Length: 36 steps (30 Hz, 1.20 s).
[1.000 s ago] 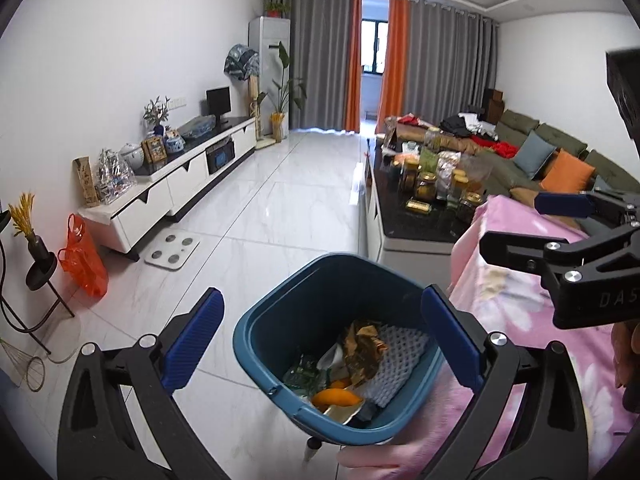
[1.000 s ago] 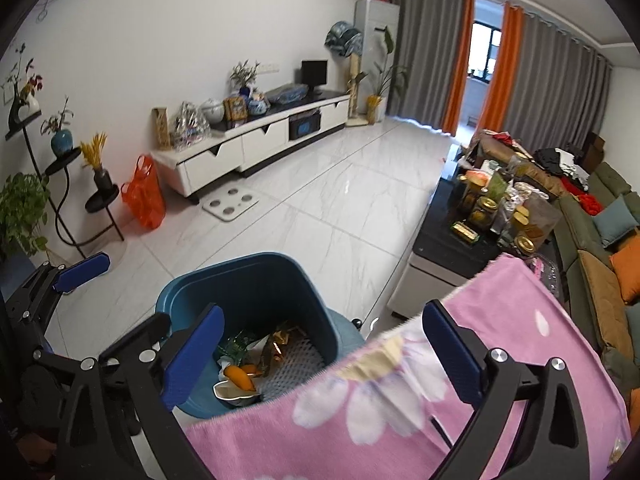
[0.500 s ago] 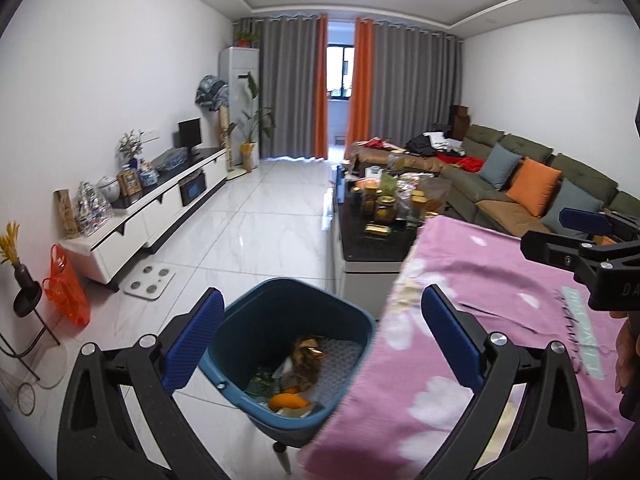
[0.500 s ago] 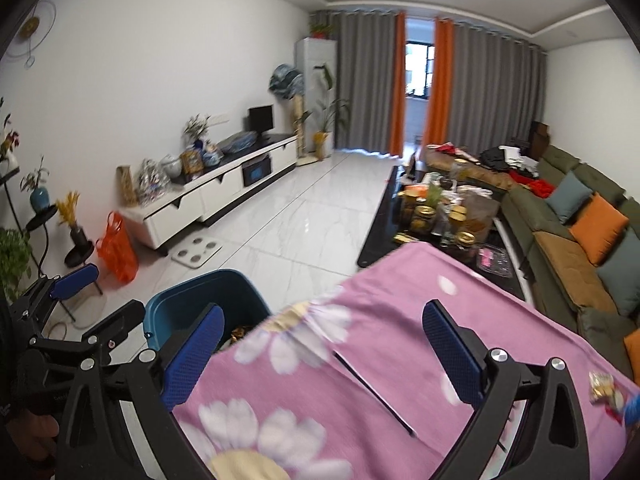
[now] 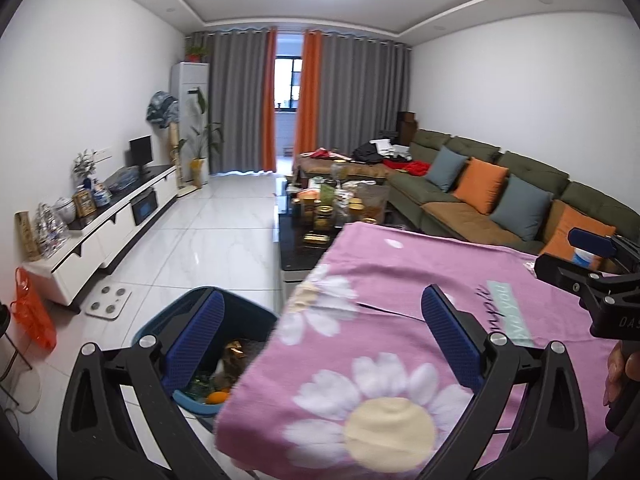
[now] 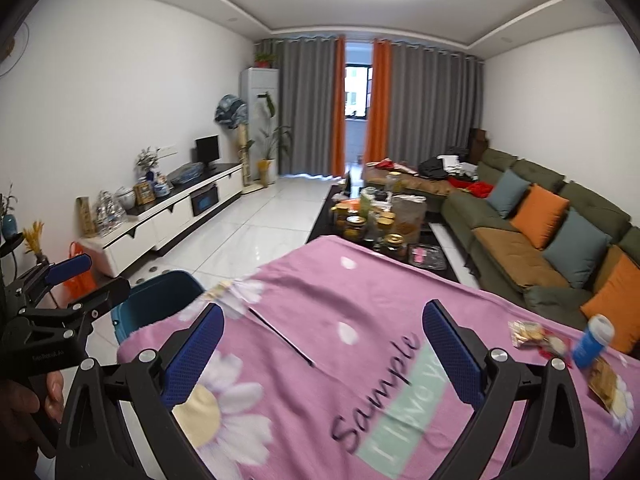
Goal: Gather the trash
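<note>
A blue trash bin (image 5: 192,360) with wrappers and an orange peel inside stands on the floor at the left edge of a table under a pink flowered cloth (image 5: 400,320). In the right wrist view the bin (image 6: 160,304) shows at the table's left. Trash lies at the cloth's far right: a snack wrapper (image 6: 526,334), a blue cup (image 6: 592,342) and a brown packet (image 6: 604,378). My left gripper (image 5: 322,344) is open over the cloth's left edge, holding nothing. My right gripper (image 6: 322,354) is open above the cloth's middle, also holding nothing.
A dark coffee table (image 6: 380,224) crowded with jars stands beyond the cloth. A green sofa (image 6: 540,232) with orange and grey cushions runs along the right. A white TV cabinet (image 6: 172,212) lines the left wall. White tiled floor (image 5: 208,248) lies between.
Both grippers have risen and swung right, away from the bin and over the pink cloth. The trash at the cloth's right end has come into the right wrist view.
</note>
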Tool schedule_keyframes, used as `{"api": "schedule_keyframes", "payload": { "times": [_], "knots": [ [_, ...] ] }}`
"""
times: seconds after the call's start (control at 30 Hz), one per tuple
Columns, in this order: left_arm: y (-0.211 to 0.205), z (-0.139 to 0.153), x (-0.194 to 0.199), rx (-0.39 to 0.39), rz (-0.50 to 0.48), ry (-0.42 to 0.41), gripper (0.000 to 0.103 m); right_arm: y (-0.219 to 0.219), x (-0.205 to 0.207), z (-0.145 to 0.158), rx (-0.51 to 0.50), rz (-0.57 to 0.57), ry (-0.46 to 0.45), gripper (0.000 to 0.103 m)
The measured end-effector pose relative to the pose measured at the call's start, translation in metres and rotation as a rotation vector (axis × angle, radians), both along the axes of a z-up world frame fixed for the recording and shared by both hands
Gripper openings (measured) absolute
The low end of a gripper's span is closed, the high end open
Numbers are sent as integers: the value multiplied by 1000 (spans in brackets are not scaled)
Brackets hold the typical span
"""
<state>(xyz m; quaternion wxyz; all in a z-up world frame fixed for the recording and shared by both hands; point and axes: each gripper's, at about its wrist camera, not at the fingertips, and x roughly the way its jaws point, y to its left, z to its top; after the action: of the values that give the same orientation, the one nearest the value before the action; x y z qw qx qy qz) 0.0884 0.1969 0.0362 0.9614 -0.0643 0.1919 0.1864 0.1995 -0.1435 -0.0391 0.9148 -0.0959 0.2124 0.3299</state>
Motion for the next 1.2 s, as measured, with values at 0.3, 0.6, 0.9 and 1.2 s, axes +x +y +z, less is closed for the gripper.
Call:
{"api": "schedule_keyframes", "payload": {
  "times": [0.3,0.6,0.9,1.2],
  "knots": [
    [-33,11,10,11,-104,-14,97,-55,-18,-6,26,-123,-31,96],
    [-54,10,18,23,-191,-16,97,-109,-39,-15,42,-248,-73,96],
    [-79,8,2,16,-271,-62,97,-143,-70,-21,52,-337,-123,96],
    [-101,8,-25,3,-346,-117,97,-166,-101,-20,64,-403,-172,96]
  ]
}}
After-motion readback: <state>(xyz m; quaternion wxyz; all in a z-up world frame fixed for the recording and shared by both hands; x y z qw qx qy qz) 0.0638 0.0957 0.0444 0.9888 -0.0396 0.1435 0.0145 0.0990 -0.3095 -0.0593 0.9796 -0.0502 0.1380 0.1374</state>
